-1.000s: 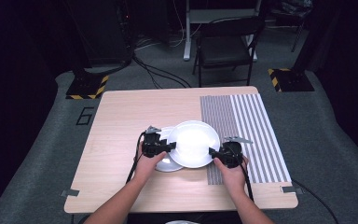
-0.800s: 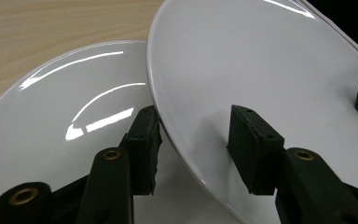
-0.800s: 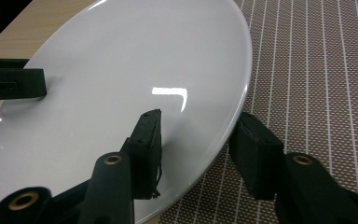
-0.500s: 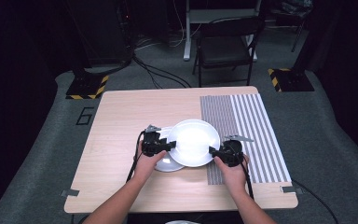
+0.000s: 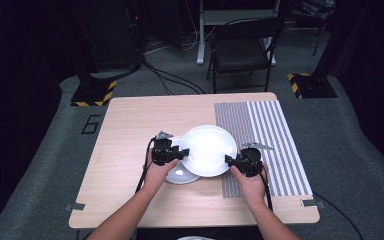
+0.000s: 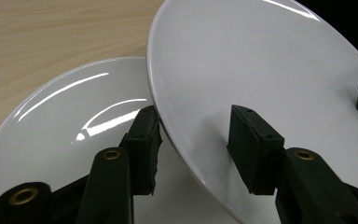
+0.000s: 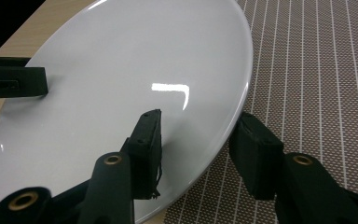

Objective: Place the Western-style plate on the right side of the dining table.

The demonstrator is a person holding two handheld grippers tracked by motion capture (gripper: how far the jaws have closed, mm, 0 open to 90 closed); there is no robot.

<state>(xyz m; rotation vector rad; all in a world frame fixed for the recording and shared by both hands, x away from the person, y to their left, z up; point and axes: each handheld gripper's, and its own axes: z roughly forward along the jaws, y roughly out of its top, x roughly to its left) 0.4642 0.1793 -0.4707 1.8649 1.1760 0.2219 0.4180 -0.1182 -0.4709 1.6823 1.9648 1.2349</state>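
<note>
The left claw clamps the left rim of the large white plate, held apparently just above a smaller plate on the tabletop, while the right claw clamps its right rim beside the striped mat.

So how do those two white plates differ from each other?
The upper plate is gripped at opposite rims by the left gripper and right gripper; the lower plate lies on the table, ungripped. The upper plate looks larger and shows whole, while the lower plate is half covered by it. Both are plain glossy white and round.
</note>
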